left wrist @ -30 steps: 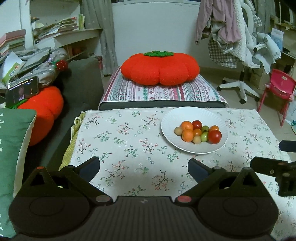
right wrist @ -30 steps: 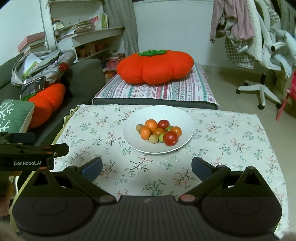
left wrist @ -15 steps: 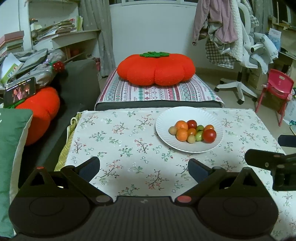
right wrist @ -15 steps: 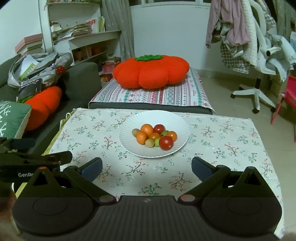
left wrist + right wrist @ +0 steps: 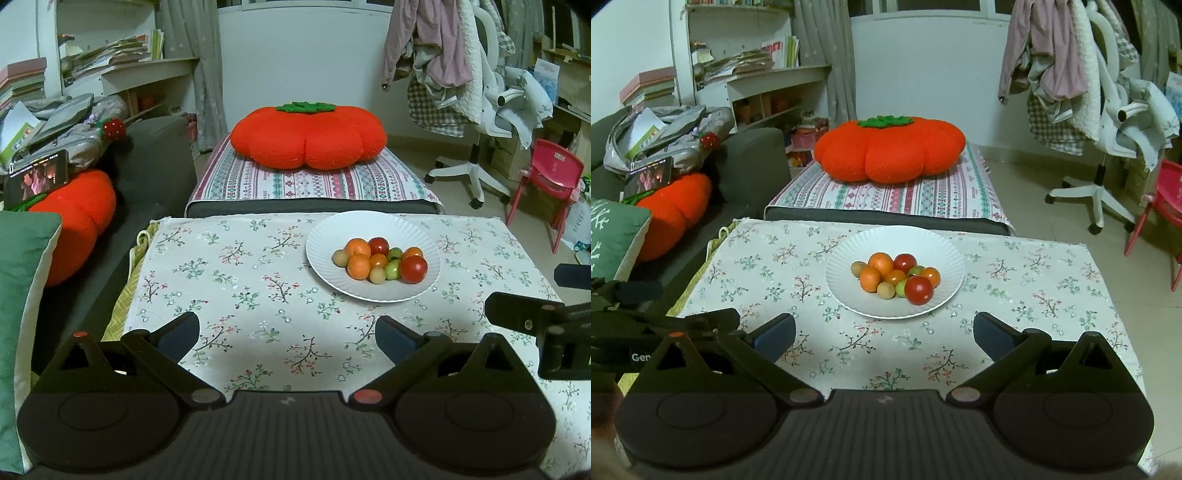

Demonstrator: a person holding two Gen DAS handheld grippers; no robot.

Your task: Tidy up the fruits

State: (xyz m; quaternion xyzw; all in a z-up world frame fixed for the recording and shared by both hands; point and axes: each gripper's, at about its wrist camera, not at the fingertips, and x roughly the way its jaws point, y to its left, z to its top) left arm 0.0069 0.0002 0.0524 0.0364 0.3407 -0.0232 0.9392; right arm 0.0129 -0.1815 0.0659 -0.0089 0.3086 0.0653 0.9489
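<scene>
A white paper plate (image 5: 325, 236) stands on the flowered tablecloth (image 5: 236, 273), right of centre in the left wrist view and central in the right wrist view (image 5: 842, 258). On it lies a pile of small fruits (image 5: 380, 260): oranges, red tomatoes, green and tan ones; the pile also shows in the right wrist view (image 5: 895, 278). My left gripper (image 5: 288, 334) is open and empty above the table's near edge, left of the plate. My right gripper (image 5: 884, 334) is open and empty, just in front of the plate.
A big orange pumpkin cushion (image 5: 308, 134) lies on a striped bench (image 5: 306, 182) beyond the table. A dark sofa with another orange cushion (image 5: 72, 221) and a green pillow (image 5: 18, 280) is on the left. An office chair (image 5: 476, 110) and a red child's chair (image 5: 546, 177) stand right.
Both grippers have drawn back and risen a little, so the plate sits slightly farther away in both views. Jaws stay open. The fruits have not moved.
</scene>
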